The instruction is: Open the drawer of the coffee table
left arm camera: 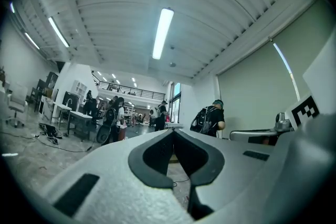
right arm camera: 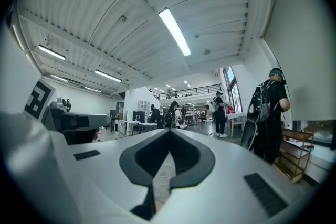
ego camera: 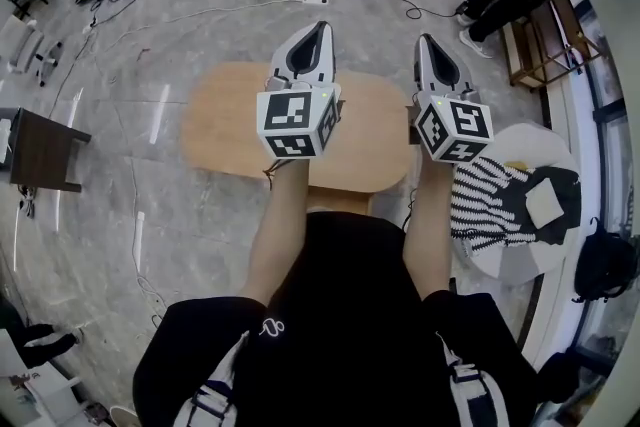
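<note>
Wooden coffee table (ego camera: 225, 120) lies beneath closed left tongs (ego camera: 321, 27) and right tongs (ego camera: 425, 40).

Matt light wood coffee table (ego camera: 225, 115), glossy marbled stone floor (ego camera: 120, 215), striped knit cloth (ego camera: 487, 200)

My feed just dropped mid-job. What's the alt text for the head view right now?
The left gripper and right gripper are held side by side over the oval wooden coffee table, jaws shut and empty. A striped cloth lies on a round white table at right, and the floor is grey stone.
</note>
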{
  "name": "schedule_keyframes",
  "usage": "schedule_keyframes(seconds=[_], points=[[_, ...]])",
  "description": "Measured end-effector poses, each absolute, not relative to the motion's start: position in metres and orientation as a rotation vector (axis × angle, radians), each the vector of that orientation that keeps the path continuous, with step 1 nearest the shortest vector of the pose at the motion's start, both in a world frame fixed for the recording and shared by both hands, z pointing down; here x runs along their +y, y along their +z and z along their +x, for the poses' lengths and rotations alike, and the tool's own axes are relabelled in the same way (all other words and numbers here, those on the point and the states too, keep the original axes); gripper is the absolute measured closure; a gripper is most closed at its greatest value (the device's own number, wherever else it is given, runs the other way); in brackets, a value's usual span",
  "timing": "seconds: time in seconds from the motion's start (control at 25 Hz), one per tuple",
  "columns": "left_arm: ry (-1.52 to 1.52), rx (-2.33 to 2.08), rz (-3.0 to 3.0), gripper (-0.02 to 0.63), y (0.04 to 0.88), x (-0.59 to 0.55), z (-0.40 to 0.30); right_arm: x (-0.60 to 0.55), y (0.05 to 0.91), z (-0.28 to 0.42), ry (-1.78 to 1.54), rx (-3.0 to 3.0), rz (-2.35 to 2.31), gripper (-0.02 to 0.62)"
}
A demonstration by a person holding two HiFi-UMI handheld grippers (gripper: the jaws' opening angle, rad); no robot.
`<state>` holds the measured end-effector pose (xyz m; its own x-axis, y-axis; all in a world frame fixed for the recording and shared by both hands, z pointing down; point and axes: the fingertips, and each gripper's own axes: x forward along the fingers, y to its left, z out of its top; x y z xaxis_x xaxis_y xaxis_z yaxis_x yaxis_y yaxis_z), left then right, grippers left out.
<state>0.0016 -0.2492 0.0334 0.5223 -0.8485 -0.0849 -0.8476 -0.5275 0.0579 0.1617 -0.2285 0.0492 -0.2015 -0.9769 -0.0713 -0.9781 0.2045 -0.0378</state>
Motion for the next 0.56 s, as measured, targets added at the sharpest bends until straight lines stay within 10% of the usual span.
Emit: schedule_keyframes(seconds=[0.56], points=[[-0.148, -1.535, 2.745, 0.597, 0.0369, -0.2477, 0.0009, -0.2256, 0.0487, 0.1587, 0.056, 2.384, -1.929, 0.584]])
